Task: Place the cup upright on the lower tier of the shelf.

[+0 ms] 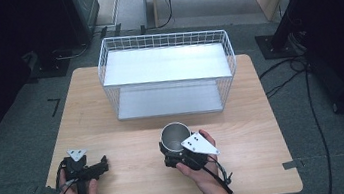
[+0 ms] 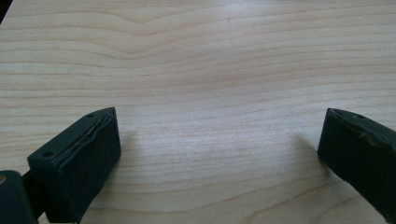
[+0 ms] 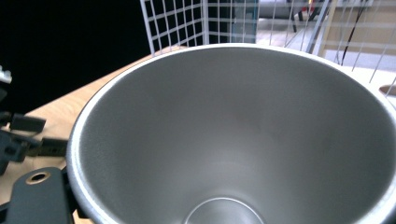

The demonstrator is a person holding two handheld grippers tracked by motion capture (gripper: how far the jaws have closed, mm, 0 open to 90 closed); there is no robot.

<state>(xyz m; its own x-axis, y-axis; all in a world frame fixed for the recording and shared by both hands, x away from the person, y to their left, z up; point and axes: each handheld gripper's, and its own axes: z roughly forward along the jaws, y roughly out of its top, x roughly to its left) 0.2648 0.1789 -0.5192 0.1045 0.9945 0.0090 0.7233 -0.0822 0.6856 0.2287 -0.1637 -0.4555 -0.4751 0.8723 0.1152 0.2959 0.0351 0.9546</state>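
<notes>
The steel cup (image 1: 174,136) stands upright near the table's (image 1: 116,149) front centre, just before the white wire rack (image 1: 167,72). The right gripper (image 1: 183,153) is clamped on the cup's near wall. The left gripper (image 1: 99,167) rests aside, jaws wide and empty. Grasp achieved; judged remaining: carry and placement, probably onto the rack.

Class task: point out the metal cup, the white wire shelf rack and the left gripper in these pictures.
metal cup (image 1: 173,133), high view, on its inner wall.
white wire shelf rack (image 1: 165,63), high view, on its upper shelf.
left gripper (image 1: 104,165), high view, between its open fingertips.
</notes>
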